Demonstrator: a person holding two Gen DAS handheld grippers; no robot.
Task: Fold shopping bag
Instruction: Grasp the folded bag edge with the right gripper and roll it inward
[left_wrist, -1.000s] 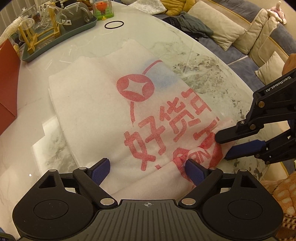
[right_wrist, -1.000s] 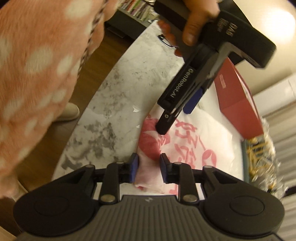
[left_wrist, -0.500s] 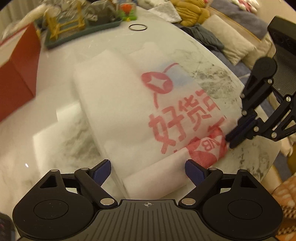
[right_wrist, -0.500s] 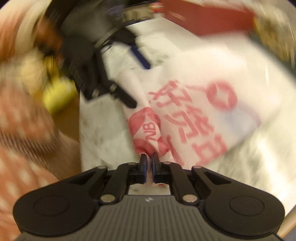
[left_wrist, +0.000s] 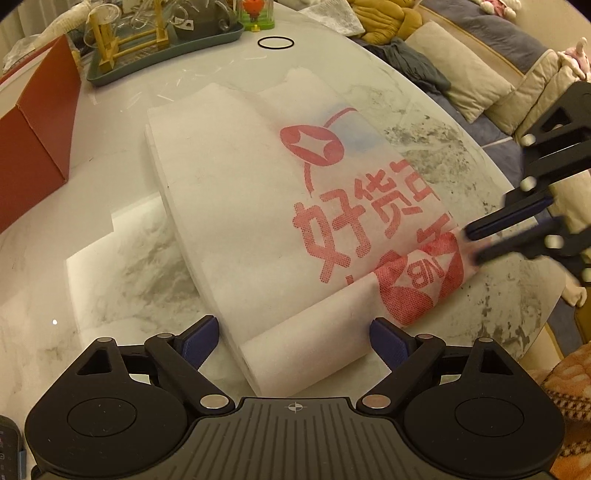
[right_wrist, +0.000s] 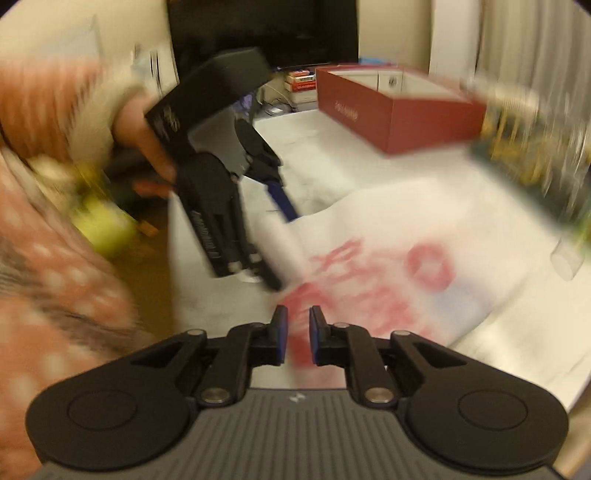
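Note:
A white shopping bag (left_wrist: 236, 206) with red printed characters lies flat on the marble table (left_wrist: 110, 258); its near end is folded over into a soft roll. My left gripper (left_wrist: 293, 328) is open, its blue pads standing either side of that rolled end without pressing it. My right gripper (left_wrist: 471, 245) comes in from the right and is shut on the bag's red-printed corner. The right wrist view is blurred: the right gripper (right_wrist: 295, 332) has red-printed cloth pinched between its pads, the shopping bag (right_wrist: 424, 229) spreads beyond, and the left gripper (right_wrist: 282, 247) hangs over the rolled end.
A dark red box (left_wrist: 29, 155) stands at the table's left. A green tray (left_wrist: 162, 48) of glassware and a black ring (left_wrist: 276, 42) sit at the far side. Sofa cushions (left_wrist: 458, 74) lie beyond the table's right edge. A person's dotted sleeve (right_wrist: 44, 258) fills the left.
My right gripper's jaws went from part open around the bag's corner to shut on it, then rolled and lifted it a little. The left gripper stayed open and shifted slightly.

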